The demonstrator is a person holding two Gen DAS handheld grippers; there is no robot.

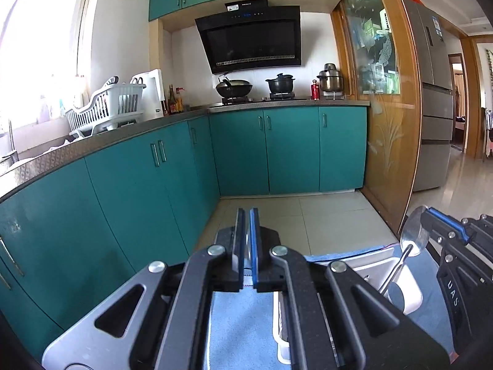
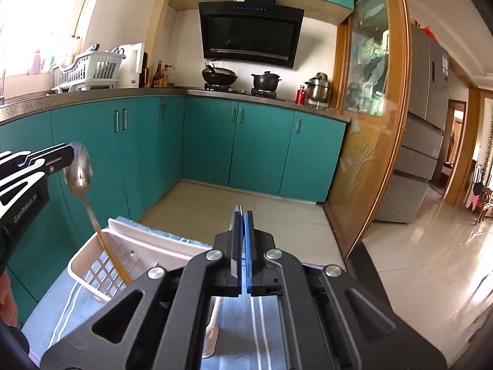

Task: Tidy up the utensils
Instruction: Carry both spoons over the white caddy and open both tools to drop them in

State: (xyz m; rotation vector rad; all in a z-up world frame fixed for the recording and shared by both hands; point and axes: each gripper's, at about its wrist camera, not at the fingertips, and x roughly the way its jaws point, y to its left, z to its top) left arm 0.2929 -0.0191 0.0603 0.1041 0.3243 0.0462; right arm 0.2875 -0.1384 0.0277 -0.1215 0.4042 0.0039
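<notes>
**Two spoons held over the white basket**

The left hand-held gripper is clenched on the bowl of a gold-handled spoon. The right hand-held gripper is clamped on the bowl tip of a steel spoon. Both spoons stand bowl-up, their handles reaching down into the white basket between the two tools. The basket sits on a blue striped towel. Beyond lie the tiled floor and teal cabinets, with a wok on the far stove.
</notes>
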